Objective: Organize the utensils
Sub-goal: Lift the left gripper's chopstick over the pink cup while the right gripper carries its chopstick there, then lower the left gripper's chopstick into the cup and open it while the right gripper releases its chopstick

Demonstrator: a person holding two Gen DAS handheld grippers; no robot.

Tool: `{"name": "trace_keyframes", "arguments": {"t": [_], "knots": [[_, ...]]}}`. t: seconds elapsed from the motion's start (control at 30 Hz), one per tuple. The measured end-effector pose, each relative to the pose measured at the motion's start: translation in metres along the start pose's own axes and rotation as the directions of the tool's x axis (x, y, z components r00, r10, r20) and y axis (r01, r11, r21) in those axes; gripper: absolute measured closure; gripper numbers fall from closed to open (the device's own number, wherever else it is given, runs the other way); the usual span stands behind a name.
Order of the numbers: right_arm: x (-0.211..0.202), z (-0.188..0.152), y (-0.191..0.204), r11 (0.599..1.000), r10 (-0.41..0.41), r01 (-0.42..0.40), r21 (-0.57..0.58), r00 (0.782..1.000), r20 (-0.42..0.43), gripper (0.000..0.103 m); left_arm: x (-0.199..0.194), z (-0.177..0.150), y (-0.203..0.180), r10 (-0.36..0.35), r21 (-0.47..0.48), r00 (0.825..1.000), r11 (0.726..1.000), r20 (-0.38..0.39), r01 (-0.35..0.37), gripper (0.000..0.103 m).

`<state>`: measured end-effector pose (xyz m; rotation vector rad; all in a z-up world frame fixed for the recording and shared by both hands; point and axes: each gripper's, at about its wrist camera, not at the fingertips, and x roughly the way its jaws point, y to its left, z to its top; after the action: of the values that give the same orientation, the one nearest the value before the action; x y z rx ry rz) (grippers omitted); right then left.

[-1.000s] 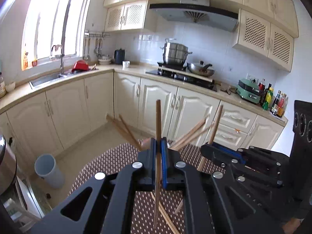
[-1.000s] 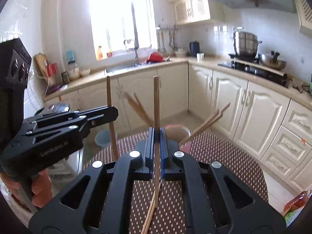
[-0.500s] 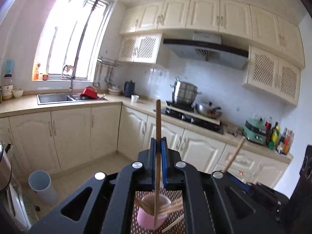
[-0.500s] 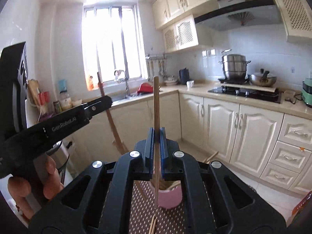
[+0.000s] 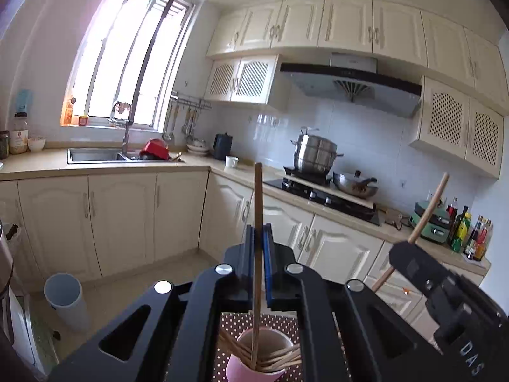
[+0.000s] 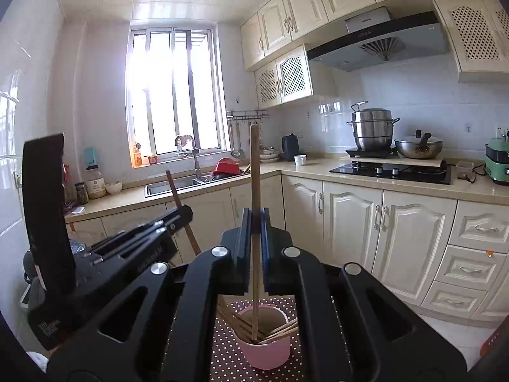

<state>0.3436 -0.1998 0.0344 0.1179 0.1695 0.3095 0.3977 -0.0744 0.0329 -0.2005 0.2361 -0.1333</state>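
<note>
Left wrist view: left tool clamps one chopstick upright above the pink cup on the dotted desk; right tool likewise grips another. Tips seem inside; next, release.

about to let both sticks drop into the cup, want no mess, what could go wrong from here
1. Each gripper, left gripper and right gripper, pinches one chopstick upright above the pink cup; released from above, a stick may bounce out.
2. The cup already holds splayed chopsticks leaning over its rim; a new stick could flick them onto the dotted mat.
3. The grippers sit close together, so they could collide.
</note>
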Motion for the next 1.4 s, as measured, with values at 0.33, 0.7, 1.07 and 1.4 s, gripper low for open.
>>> {"name": "trace_keyframes", "arguments": {"t": [0.33,0.7,1.07,1.4], "knots": [[0.012,-0.017,-0.001,1.0,-0.009,0.009,-0.001,0.998,-0.07,0.097,0.006,-0.014,0.007,-0.036,0.033,0.996,0.999,-0.076,0.039,0.076],[0.018,-0.037,0.004,1.0,-0.01,0.011,0.001,0.99,-0.137,0.097,-0.015,-0.024,0.023,0.071,0.081,0.992,0.995,-0.104,-0.062,0.061],[0.028,-0.059,0.004,0.998,-0.047,0.052,0.02,0.976,-0.212,0.096,-0.028,-0.043,0.033,0.11,0.135,0.984,0.987,-0.144,-0.09,0.053],[0.011,-0.058,0.011,0.998,-0.053,0.058,0.018,0.973,-0.226,0.075,-0.044,-0.045,0.045,0.108,0.119,0.978,0.989,-0.178,-0.087,0.049]]}}
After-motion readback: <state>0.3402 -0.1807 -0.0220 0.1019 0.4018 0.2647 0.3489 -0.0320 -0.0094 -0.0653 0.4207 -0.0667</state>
